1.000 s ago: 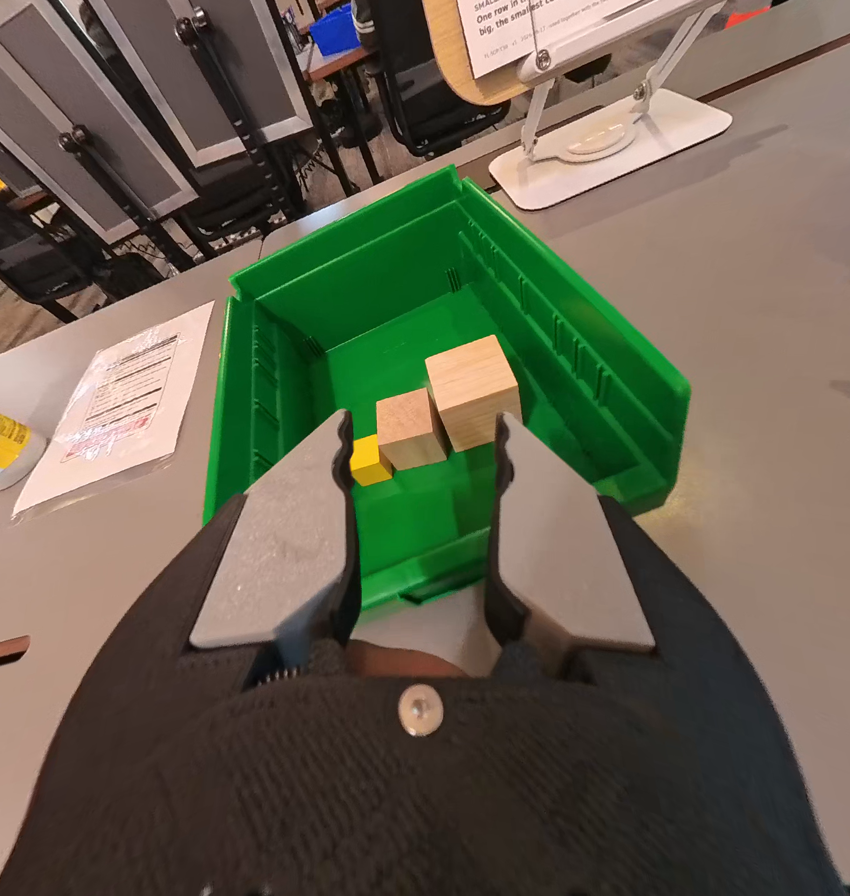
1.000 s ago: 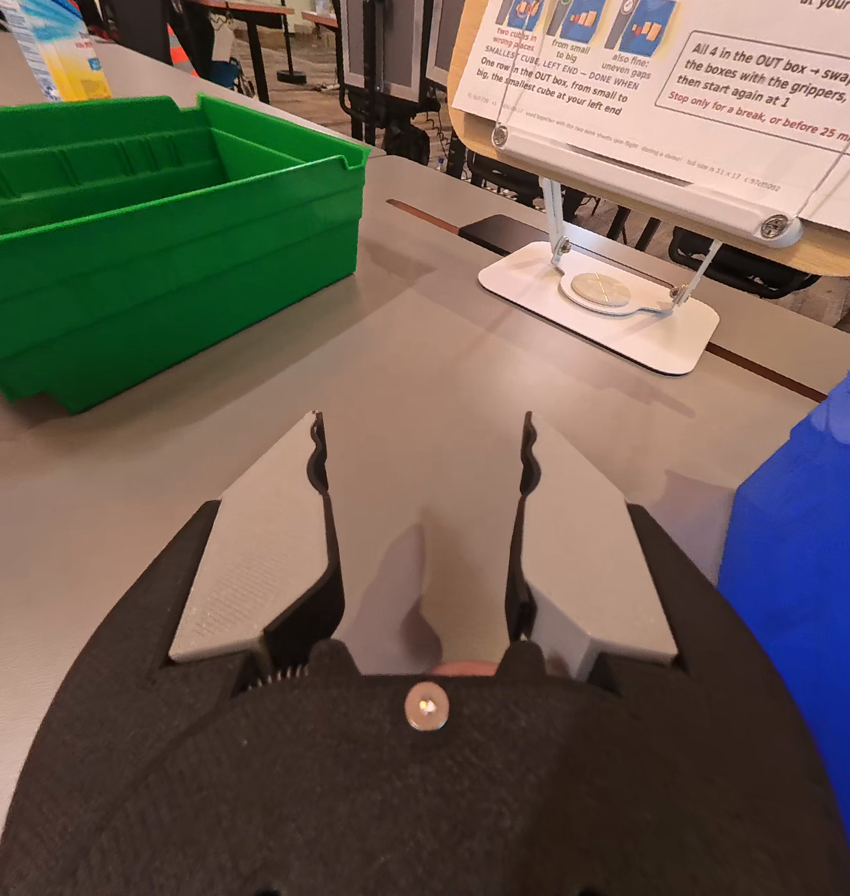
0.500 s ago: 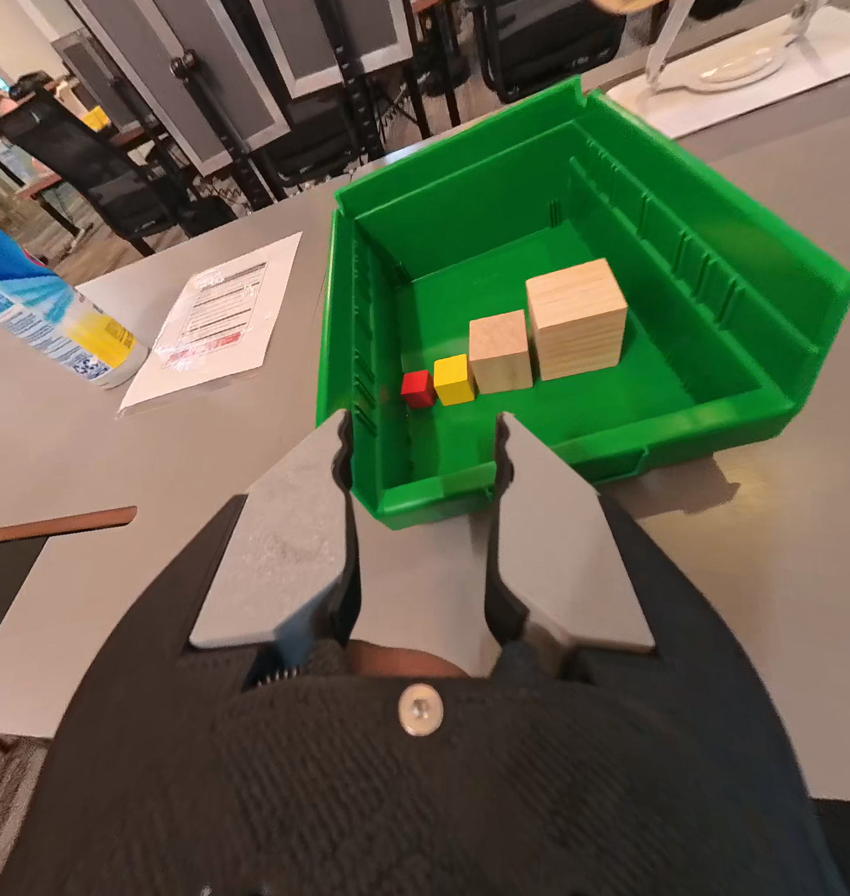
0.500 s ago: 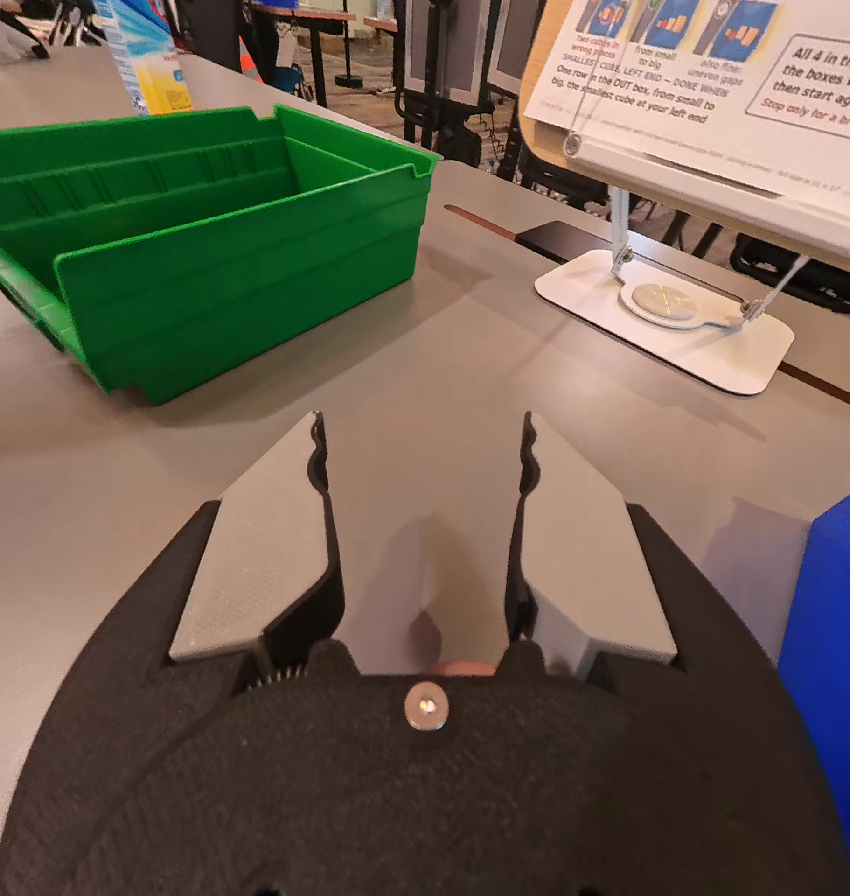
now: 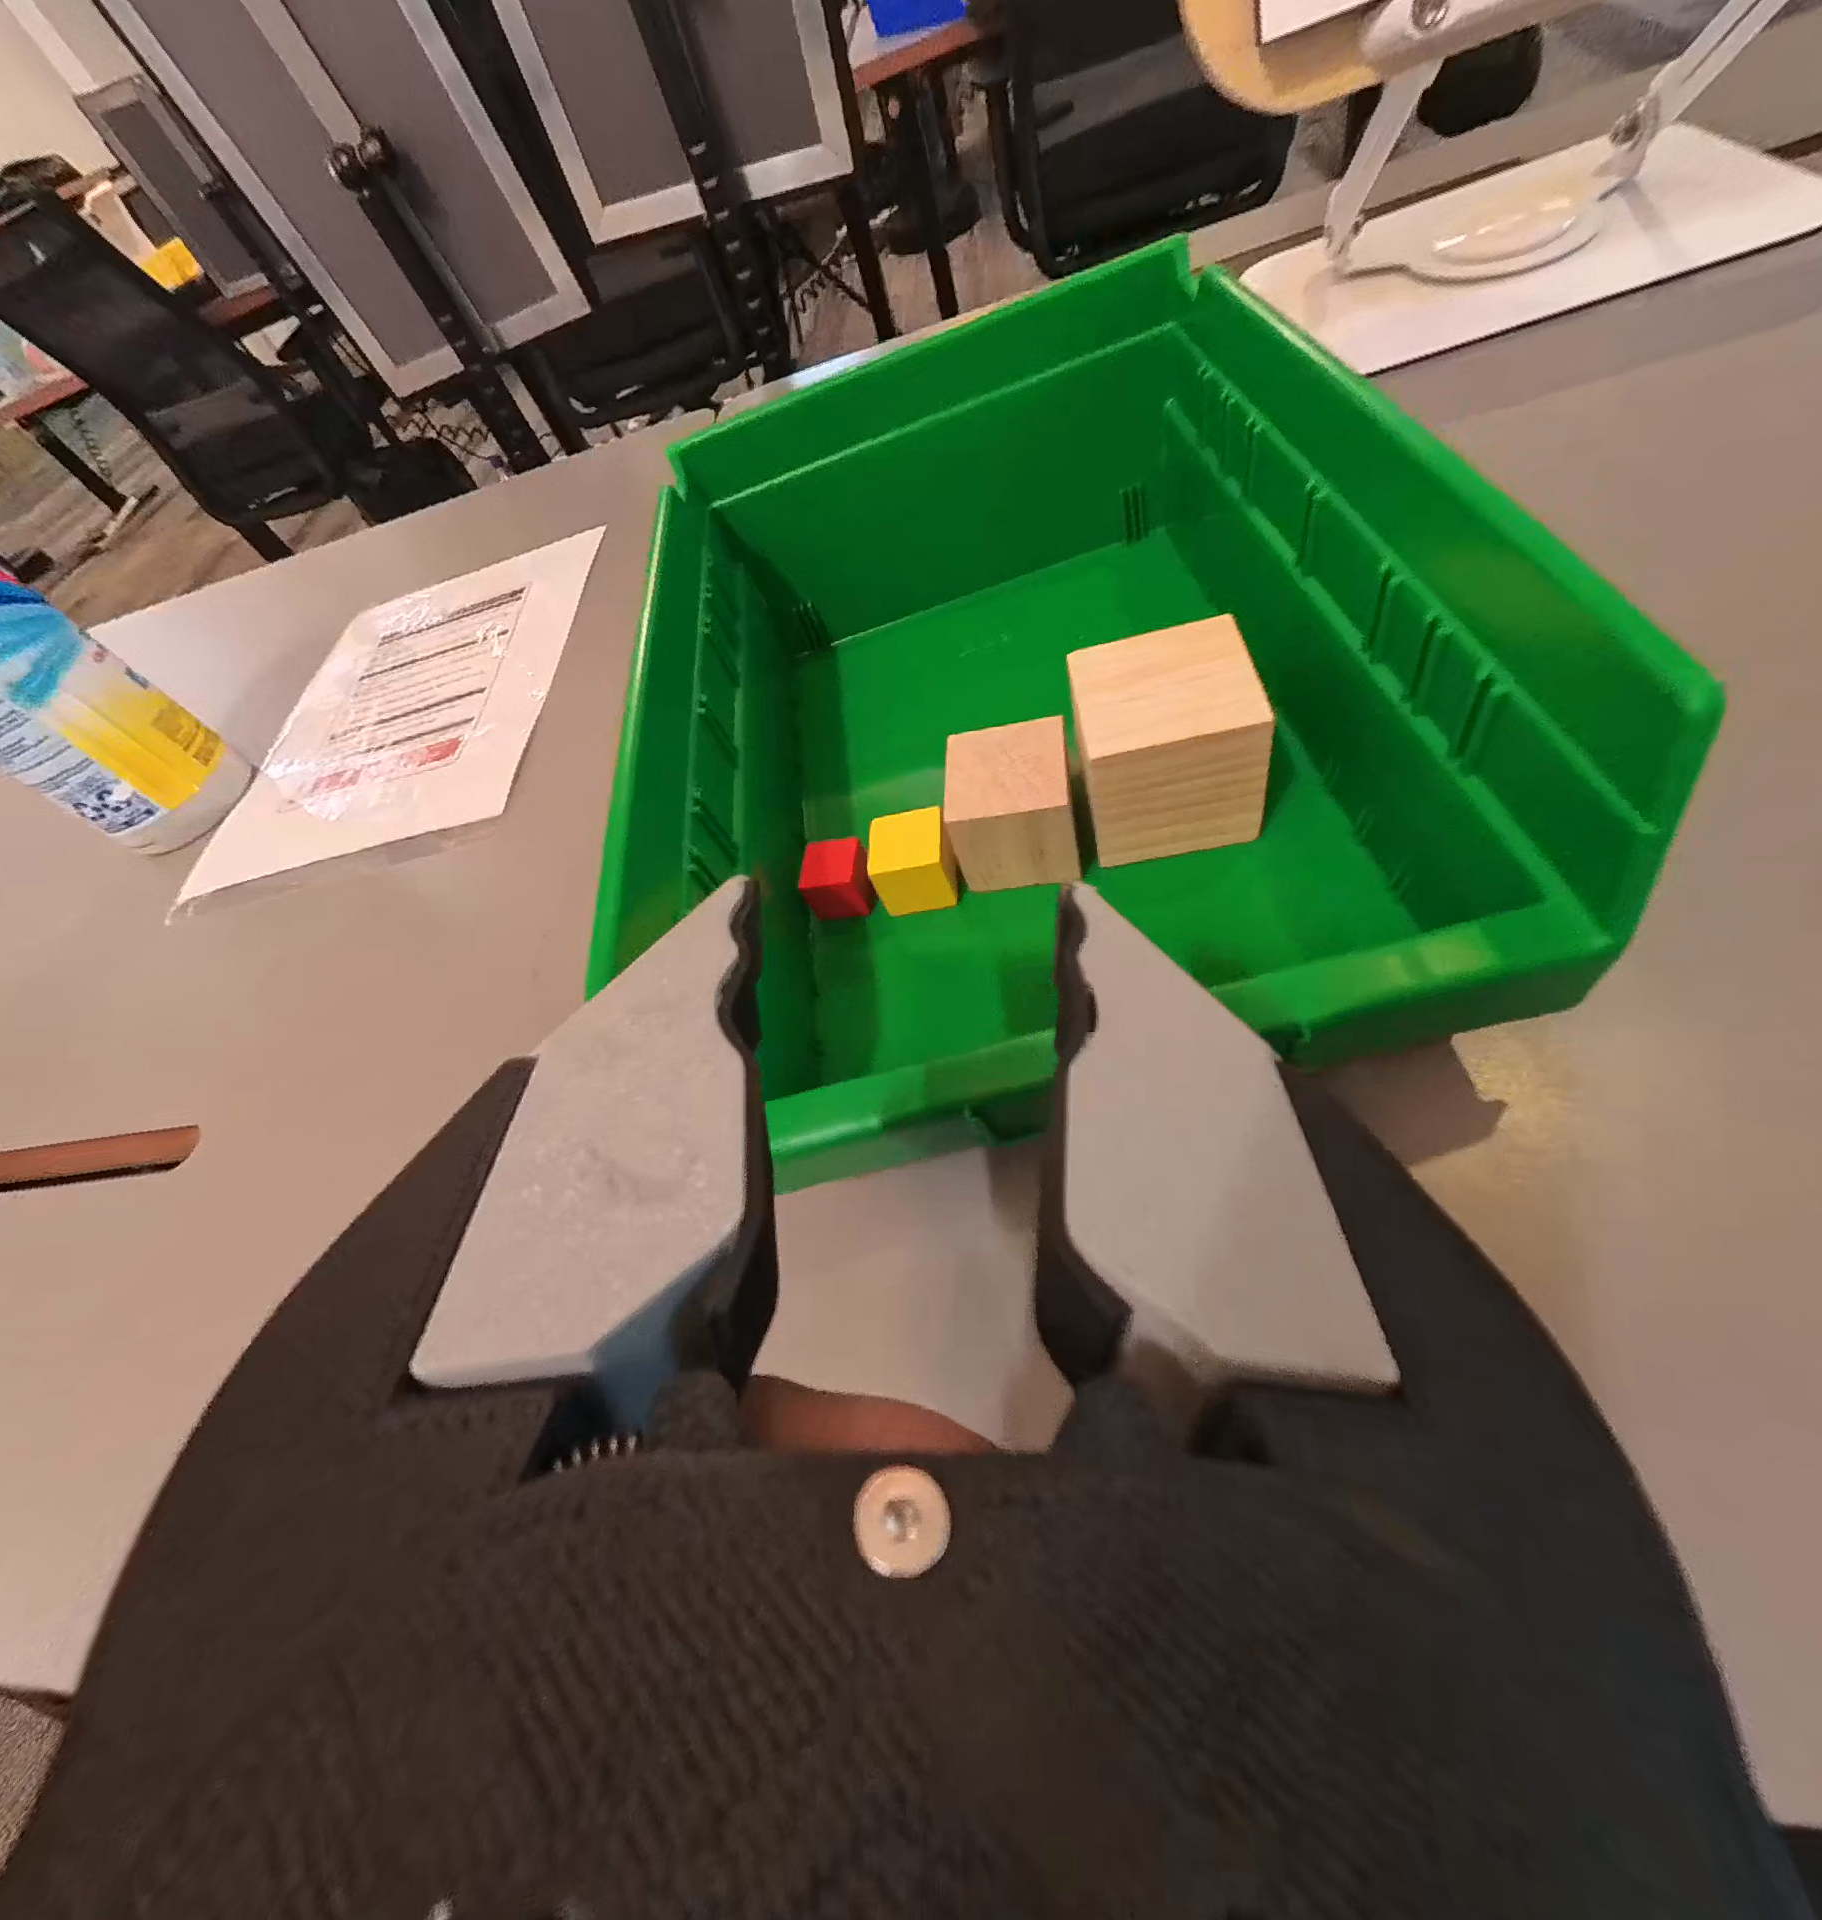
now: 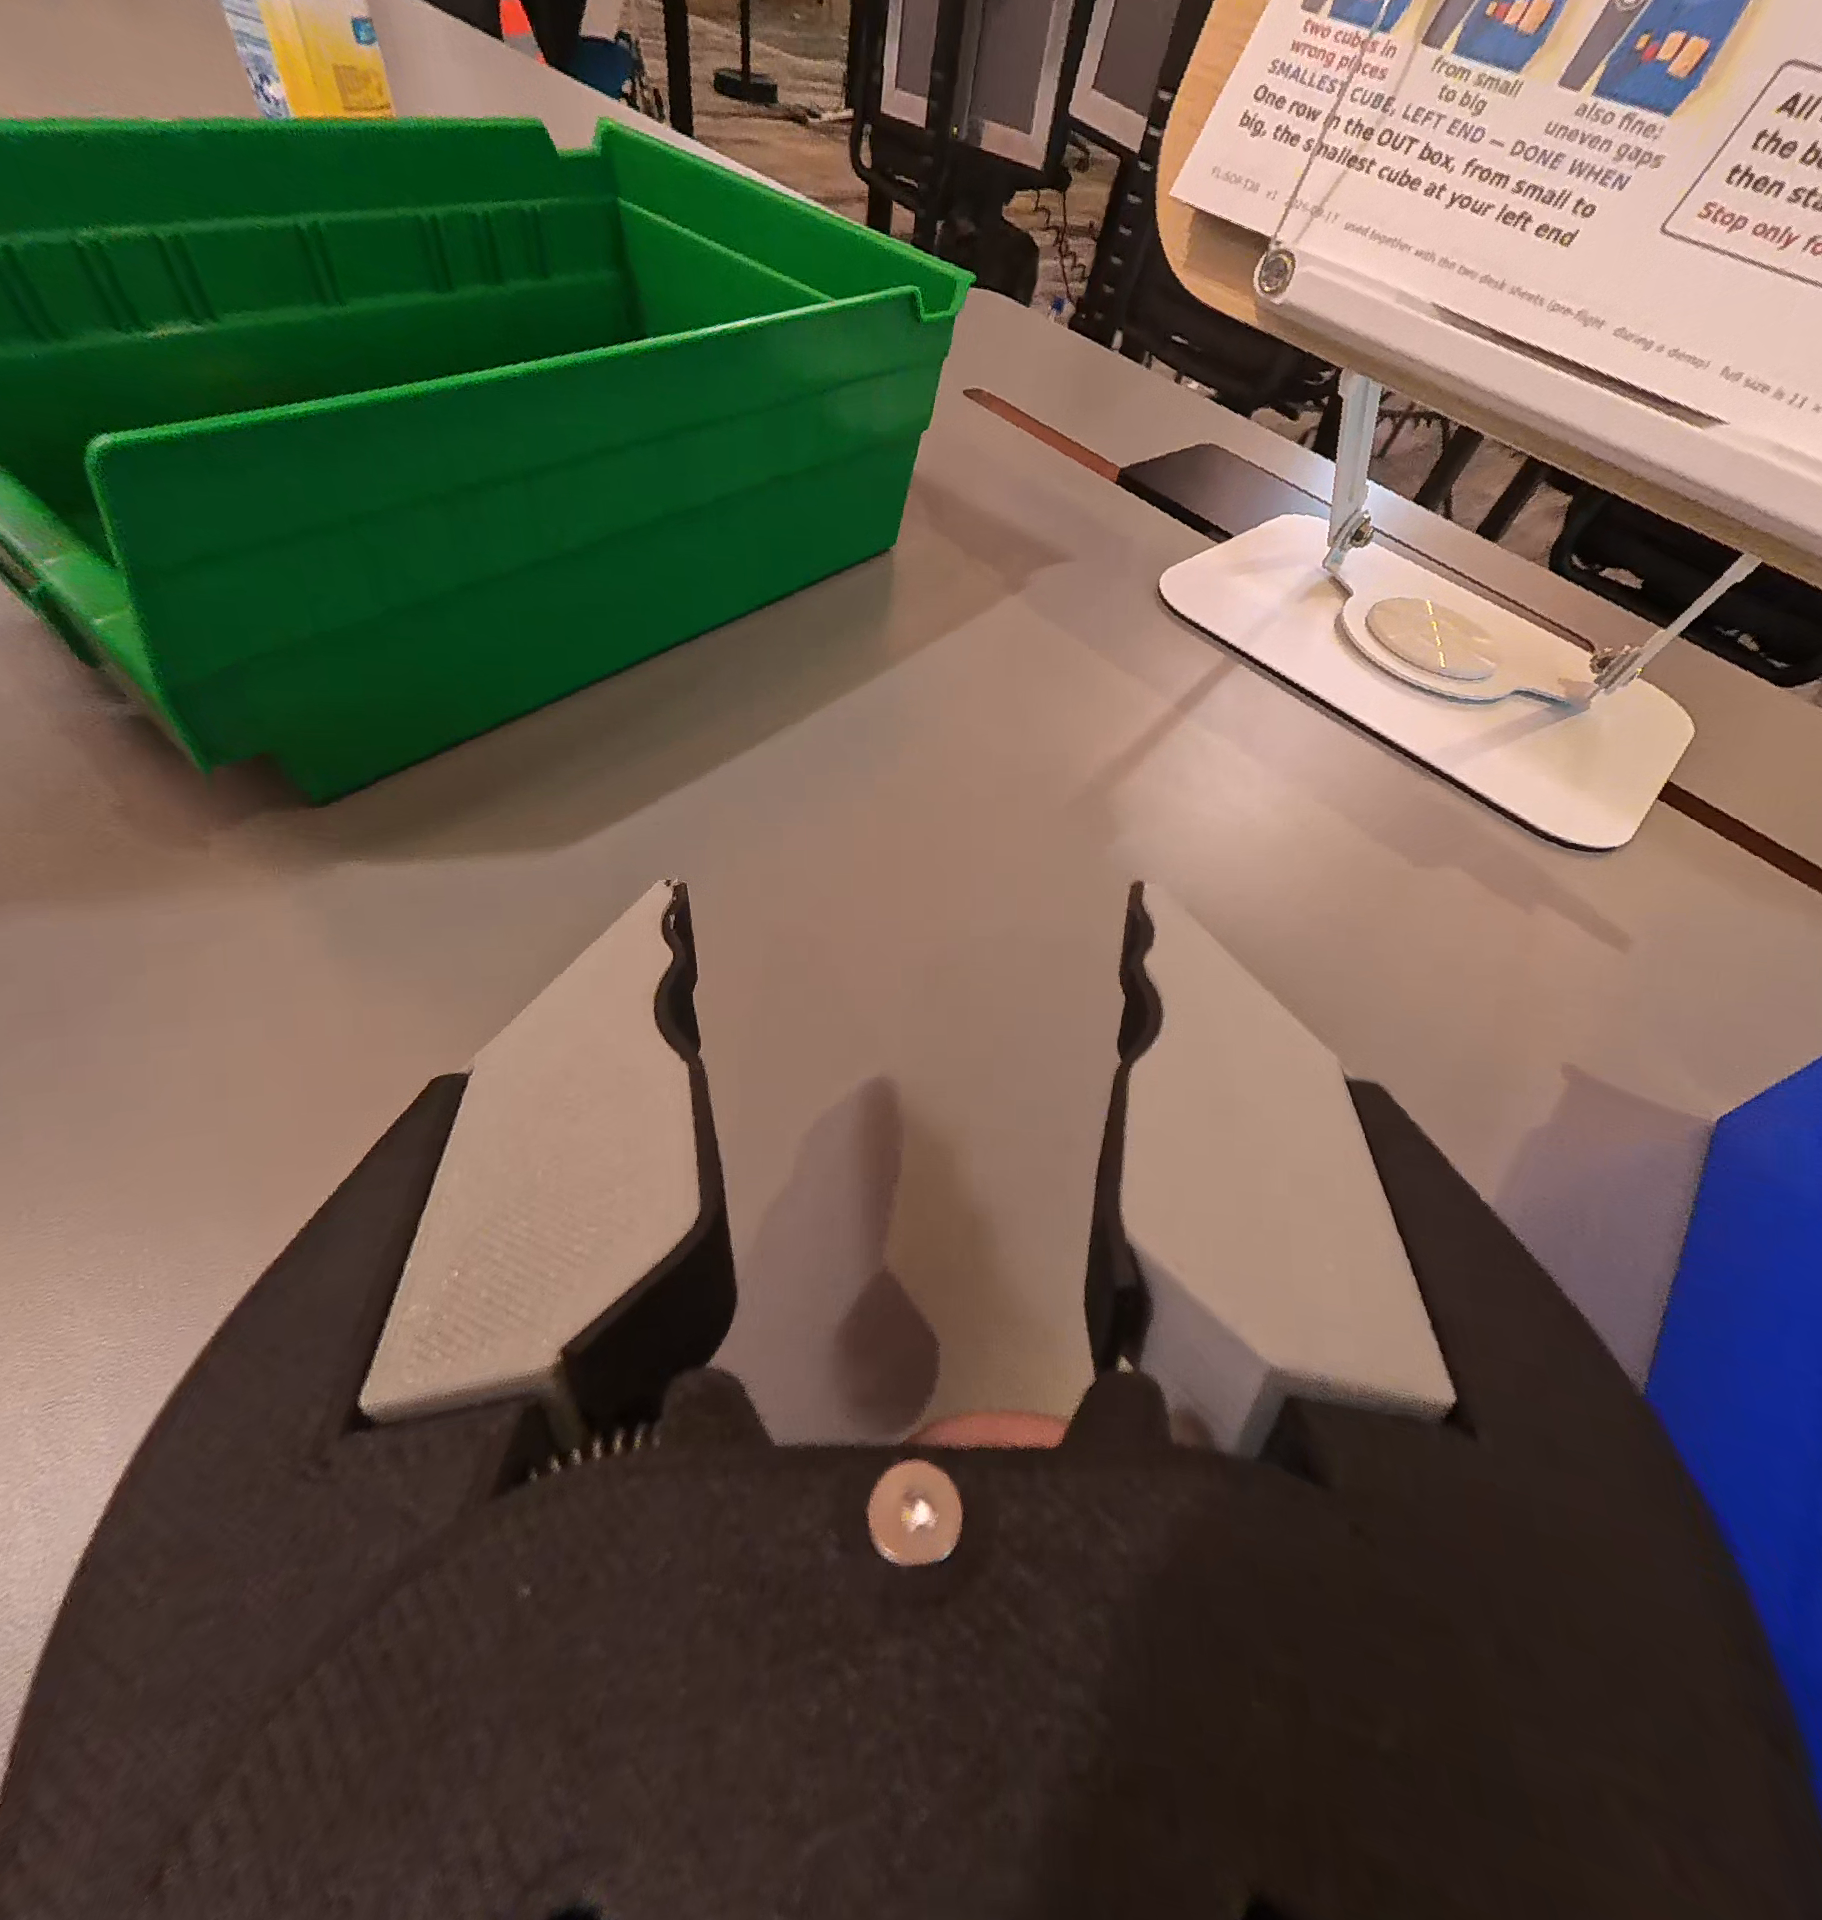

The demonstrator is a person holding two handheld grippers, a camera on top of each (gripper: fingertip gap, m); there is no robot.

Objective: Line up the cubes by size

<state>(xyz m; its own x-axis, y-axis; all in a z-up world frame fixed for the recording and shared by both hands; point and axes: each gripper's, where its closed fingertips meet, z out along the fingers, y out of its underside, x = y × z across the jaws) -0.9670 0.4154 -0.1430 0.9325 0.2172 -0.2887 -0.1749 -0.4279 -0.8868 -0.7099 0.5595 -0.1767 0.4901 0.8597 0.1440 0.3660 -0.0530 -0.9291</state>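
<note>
In the left wrist view a green bin (image 5: 1489, 956) holds a row of cubes, small to large from left to right: a red cube (image 5: 835, 878), a yellow cube (image 5: 911, 859), a mid-size wooden cube (image 5: 1011, 800) and a large wooden cube (image 5: 1172, 738). My left gripper (image 5: 902, 914) is open and empty, above the bin's near wall. My right gripper (image 6: 902, 904) is open and empty over bare table, right of the green bin (image 6: 491, 540), whose inside is hidden from this side.
A white document stand (image 6: 1437, 665) with a printed sheet stands at the back right. A blue bin (image 6: 1780, 1382) is at the right edge. A laminated sheet (image 5: 398, 717) and a wipes canister (image 5: 76, 748) lie left of the green bin.
My left gripper has pulled back and up out of the bin, so the whole row including the red cube now shows. My right gripper has drifted back and right, away from the bin.
</note>
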